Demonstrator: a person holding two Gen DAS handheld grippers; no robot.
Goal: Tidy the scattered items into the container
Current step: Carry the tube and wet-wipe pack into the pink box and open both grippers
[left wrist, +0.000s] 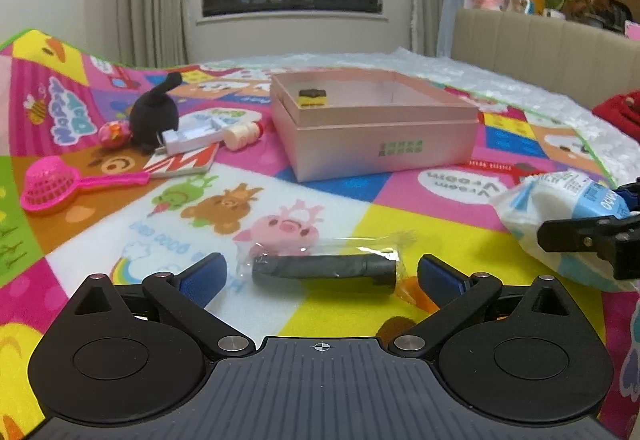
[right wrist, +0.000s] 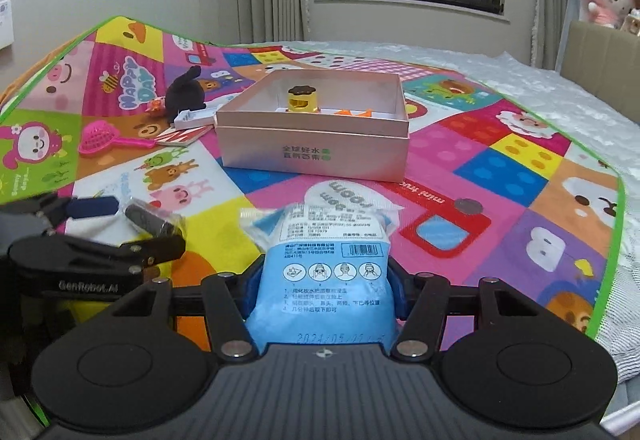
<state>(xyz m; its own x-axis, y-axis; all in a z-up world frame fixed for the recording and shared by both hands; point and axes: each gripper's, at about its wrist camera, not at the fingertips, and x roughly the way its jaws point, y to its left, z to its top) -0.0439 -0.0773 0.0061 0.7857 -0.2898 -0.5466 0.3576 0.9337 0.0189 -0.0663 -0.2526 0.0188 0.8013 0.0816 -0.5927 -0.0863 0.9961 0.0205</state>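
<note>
A pink open box [left wrist: 384,135] sits on the colourful play mat, with a yellow toy [left wrist: 313,97] inside; it also shows in the right wrist view [right wrist: 312,151]. My left gripper [left wrist: 322,274] is open, its blue pads either side of a dark grey cylinder in clear wrap [left wrist: 324,270] lying on the mat. My right gripper [right wrist: 324,292] is shut on a blue and white packet [right wrist: 324,272], held just above the mat; the packet also shows in the left wrist view [left wrist: 560,207].
Left of the box lie a black plush toy [left wrist: 154,115], a pink sieve scoop [left wrist: 52,185], a small pink ball [left wrist: 114,133], a white item [left wrist: 192,137], a cream bottle [left wrist: 242,133] and a red and white card [left wrist: 184,161]. A headboard [left wrist: 540,43] stands at right.
</note>
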